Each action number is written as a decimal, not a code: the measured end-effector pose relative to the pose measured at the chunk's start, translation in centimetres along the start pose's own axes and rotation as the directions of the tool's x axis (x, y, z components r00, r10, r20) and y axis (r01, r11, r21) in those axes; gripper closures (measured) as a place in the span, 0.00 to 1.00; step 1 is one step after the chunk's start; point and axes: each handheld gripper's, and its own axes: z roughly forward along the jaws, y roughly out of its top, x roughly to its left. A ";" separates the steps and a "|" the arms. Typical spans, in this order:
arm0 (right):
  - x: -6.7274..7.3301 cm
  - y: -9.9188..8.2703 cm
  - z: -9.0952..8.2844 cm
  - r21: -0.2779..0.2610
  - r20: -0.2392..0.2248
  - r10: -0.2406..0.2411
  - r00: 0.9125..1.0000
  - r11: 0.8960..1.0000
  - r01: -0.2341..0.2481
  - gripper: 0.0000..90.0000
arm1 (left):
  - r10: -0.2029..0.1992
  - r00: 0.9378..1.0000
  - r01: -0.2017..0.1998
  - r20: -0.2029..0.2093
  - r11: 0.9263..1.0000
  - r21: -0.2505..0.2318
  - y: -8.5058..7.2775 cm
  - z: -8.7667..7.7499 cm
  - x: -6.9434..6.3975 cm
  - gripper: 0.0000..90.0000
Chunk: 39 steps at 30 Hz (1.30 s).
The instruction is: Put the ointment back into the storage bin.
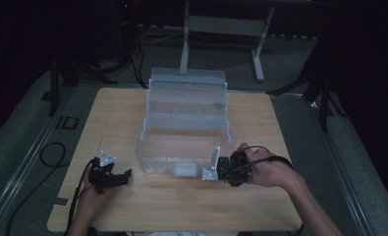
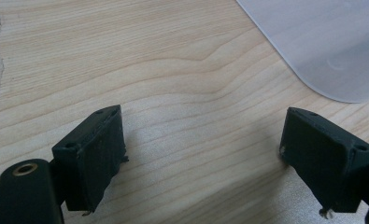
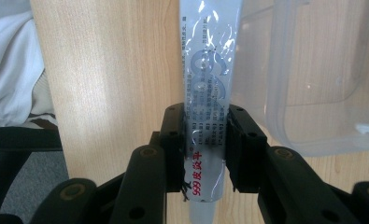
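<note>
The clear box point(image 1: 184, 128) is set at the middle of the table point(image 1: 123, 108), its tiers folded out toward the far edge; bare wood is left at both sides and along the near edge; the left gripper point(image 2: 203, 154) is held spread over bare wood near the near left corner; a tube point(image 3: 205, 93) is pinched by the right gripper point(image 3: 205, 149) just beside the box's near right corner; contents of the box cannot be told.

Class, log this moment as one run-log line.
left gripper: open, over table | right gripper: shut on tube | clear box: open
</note>
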 end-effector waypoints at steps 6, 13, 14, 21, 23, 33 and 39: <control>-0.4 -0.2 -0.5 -0.004 0.001 0.005 1.000 1.000 -0.005 0.78 | 0.000 1.000 0.000 0.000 1.000 0.000 0.0 0.0 0.0 0.16; -1.0 -0.3 -0.9 -0.004 0.011 0.010 1.000 1.000 -0.010 0.78 | 0.000 1.000 0.000 0.000 1.000 0.000 0.0 0.0 0.0 0.16; -1.2 -0.4 -1.0 -0.010 0.012 0.014 1.000 1.000 -0.014 0.78 | 0.000 1.000 0.000 0.000 1.000 0.001 0.0 0.0 0.0 0.16; -1.7 -0.4 -1.4 -0.022 0.011 0.018 1.000 1.000 -0.018 0.78 | 0.000 1.000 0.000 0.000 1.000 0.002 0.0 0.0 0.0 0.16; -1.9 -0.5 -1.4 -0.018 0.015 0.022 1.000 1.000 -0.022 0.78 | 0.000 1.000 0.000 0.000 1.000 0.003 0.0 0.0 0.0 0.16; -2.9 -0.6 -1.7 -0.019 0.015 0.037 0.999 0.999 -0.037 0.78 | -0.001 1.000 0.001 0.000 1.000 0.001 0.0 0.0 0.0 0.16; -3.6 -0.6 -1.7 -0.021 0.009 0.044 0.999 0.999 -0.044 0.78 | -0.001 1.000 0.001 0.000 1.000 0.000 0.0 0.0 0.0 0.16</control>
